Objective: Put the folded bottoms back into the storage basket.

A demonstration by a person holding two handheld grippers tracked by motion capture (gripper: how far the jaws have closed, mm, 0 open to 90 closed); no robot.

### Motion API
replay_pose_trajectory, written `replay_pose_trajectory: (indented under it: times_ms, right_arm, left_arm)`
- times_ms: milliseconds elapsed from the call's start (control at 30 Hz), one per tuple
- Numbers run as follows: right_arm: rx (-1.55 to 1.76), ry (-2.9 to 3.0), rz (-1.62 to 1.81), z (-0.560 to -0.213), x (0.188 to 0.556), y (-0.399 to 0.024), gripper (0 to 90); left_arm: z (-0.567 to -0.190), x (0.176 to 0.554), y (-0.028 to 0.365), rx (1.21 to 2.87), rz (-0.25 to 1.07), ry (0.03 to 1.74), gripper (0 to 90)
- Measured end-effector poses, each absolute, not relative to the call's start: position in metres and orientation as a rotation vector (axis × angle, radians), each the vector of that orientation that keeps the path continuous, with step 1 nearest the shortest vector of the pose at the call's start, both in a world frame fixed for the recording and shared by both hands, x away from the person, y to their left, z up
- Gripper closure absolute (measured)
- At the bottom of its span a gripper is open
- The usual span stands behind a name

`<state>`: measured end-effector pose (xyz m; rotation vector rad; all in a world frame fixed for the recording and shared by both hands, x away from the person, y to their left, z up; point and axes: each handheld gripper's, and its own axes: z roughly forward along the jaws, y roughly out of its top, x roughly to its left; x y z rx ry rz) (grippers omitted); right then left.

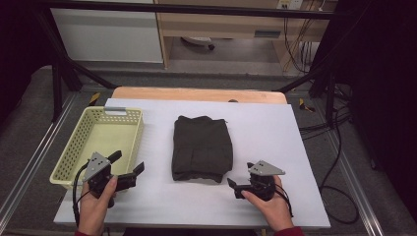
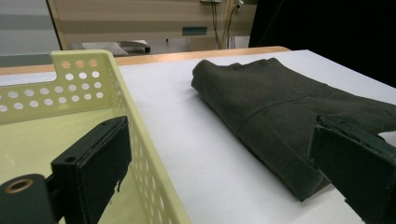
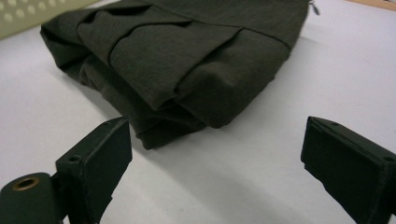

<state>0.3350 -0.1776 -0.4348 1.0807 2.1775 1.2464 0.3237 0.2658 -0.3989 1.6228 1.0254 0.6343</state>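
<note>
A folded dark garment (image 1: 202, 147) lies flat at the centre of the white surface (image 1: 275, 132), just right of a pale yellow perforated basket (image 1: 74, 147). The left tool (image 1: 129, 170) is held over the basket's near right corner, jaws spread with nothing between them, pointing toward the garment. The right tool (image 1: 235, 188) sits near the garment's near right corner, apart from it, jaws likewise spread and empty.

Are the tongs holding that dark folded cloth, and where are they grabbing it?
Nothing is held. The left tongs and right tongs are both open with empty jaws, near the folded dark garment on the white table but not touching it.
</note>
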Motion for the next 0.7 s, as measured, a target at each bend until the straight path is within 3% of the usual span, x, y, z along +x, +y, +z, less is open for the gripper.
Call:
replay_pose_trajectory:
  times_ms: [567, 700]
  right_arm:
    - [1.087, 2.247, 1.201, -0.438, 0.340, -0.165, 5.9]
    - [1.078, 2.285, 1.184, -0.441, 0.342, -0.160, 9.0]
  left_arm:
    - [-0.399, 0.325, 0.268, 1.606, 0.639, 1.040, 5.1]
    - [-0.399, 0.325, 0.268, 1.606, 0.641, 1.036, 5.1]
